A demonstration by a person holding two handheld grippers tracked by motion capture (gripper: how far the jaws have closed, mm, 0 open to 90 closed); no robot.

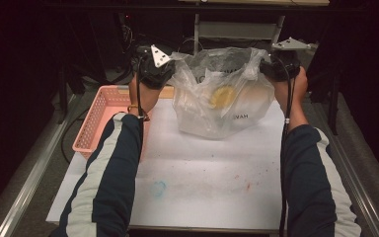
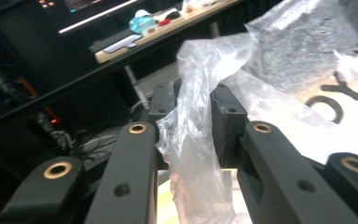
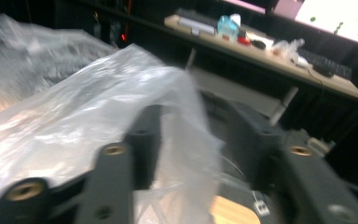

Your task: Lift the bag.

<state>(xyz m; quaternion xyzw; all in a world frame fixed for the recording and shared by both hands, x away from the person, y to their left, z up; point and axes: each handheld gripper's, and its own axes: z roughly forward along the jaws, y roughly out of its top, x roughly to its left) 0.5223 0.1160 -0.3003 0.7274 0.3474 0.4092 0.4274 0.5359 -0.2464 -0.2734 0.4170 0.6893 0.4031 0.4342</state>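
Note:
A clear plastic bag (image 1: 227, 106) with dark lettering stands at the far middle of the white table top (image 1: 202, 177); something yellow (image 1: 222, 96) shows through it. My left gripper (image 1: 170, 66) is at the bag's upper left corner. In the left gripper view a twisted strand of the bag (image 2: 191, 116) hangs between the parted jaws of the left gripper (image 2: 194, 105), and the pads do not squeeze it. My right gripper (image 1: 270, 64) is at the bag's upper right corner. In the right gripper view the film of the bag (image 3: 98, 107) drapes over one jaw of the right gripper (image 3: 196, 121), whose jaws stand wide apart.
A pink slatted basket (image 1: 98, 118) sits at the table's far left, beside my left forearm. Metal rails (image 1: 34, 173) run along both sides of the table. A desk (image 3: 261, 51) with a keyboard and small items stands in the dark behind the bag.

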